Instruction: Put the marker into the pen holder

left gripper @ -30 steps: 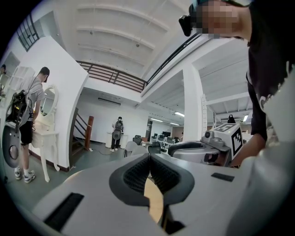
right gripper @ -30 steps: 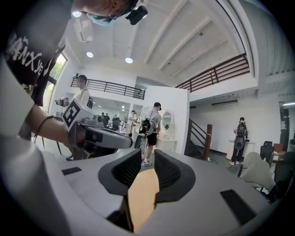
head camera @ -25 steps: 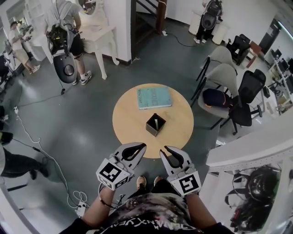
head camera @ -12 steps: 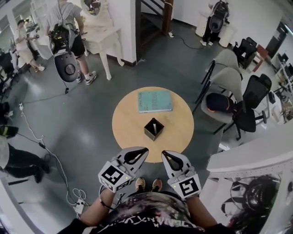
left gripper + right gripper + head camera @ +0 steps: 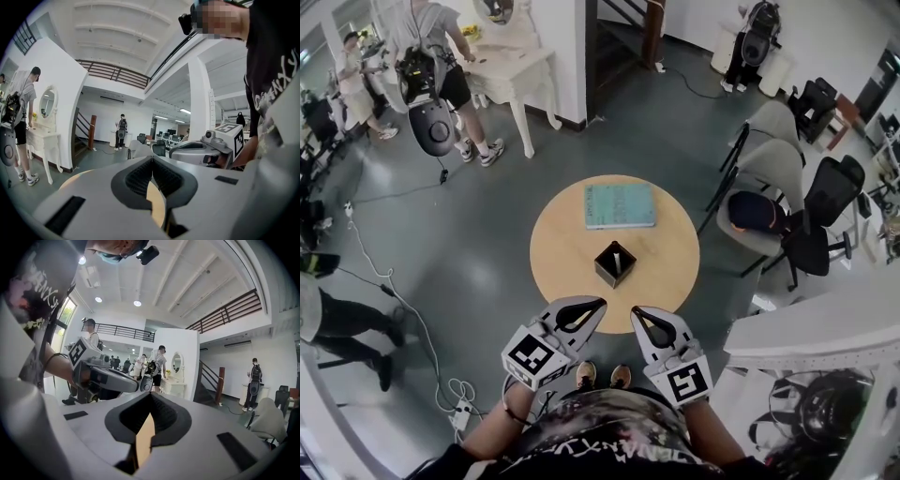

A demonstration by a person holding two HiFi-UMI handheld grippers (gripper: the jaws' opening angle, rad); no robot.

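Holding the left gripper (image 5: 600,302) and right gripper (image 5: 635,310) well short of the pen holder (image 5: 607,272) on the counter (image 5: 562,239), both jaws pressed together on nothing, apparently wrapping up, the marker (image 5: 618,259) already standing inside that holder, probably needing only withdrawing.

My grey left gripper (image 5: 599,304) and right gripper (image 5: 635,312), jaws together, face a round wooden table (image 5: 567,248) bearing a black square pen holder (image 5: 608,267).

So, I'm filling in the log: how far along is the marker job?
Done, apparently: a pale stick, likely the marker, stands in the pen holder on the table. In hand: nothing; left gripper and right gripper are shut and empty. Left: seemingly nothing.
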